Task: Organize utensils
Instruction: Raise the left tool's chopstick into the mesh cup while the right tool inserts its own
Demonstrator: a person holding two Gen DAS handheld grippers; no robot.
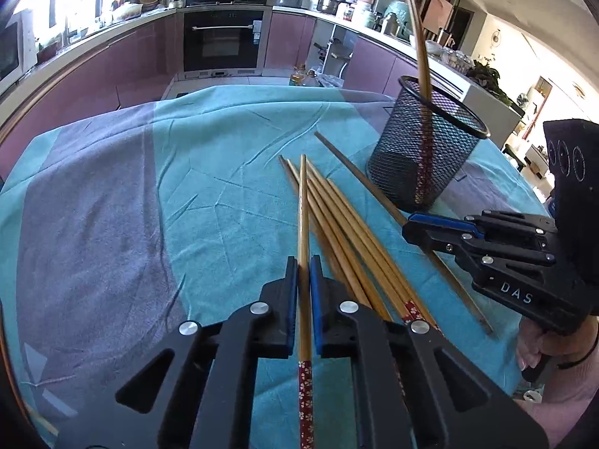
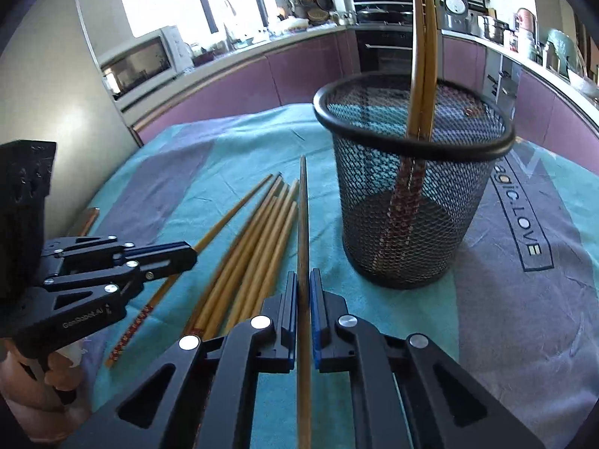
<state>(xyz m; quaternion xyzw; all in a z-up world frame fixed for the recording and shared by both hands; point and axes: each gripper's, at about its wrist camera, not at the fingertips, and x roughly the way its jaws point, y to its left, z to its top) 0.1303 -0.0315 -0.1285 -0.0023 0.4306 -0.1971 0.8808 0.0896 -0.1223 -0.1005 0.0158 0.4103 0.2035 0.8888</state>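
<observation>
nearest the left wrist camera, the left hand-held gripper is clamped on one pale bamboo chopstick with a red flowered handle, its tip pointing away over the cloth. in the right wrist view the right hand-held gripper is likewise closed on a darker plain brown wooden chopstick, which runs straight ahead between the blue pads. both sticks look low over the bench, draped in a teal and grey towel; whether they have left the cloth cannot be told for sure.

just beyond and between the two grippers lies the loose bundle of pale bamboo chopsticks, about five or six, fanned side by side on the towel. these are still unsorted.

further off stands the round black wire-mesh holder, upright on the towel. two bamboo chopsticks with red patterned ends already lean inside it, handles down and tips up above the rim.

so the job looks early: two sticks are stowed, two are gripped and yet to be carried over, and the bundle on the cloth remains to be picked up and dropped into the holder.
</observation>
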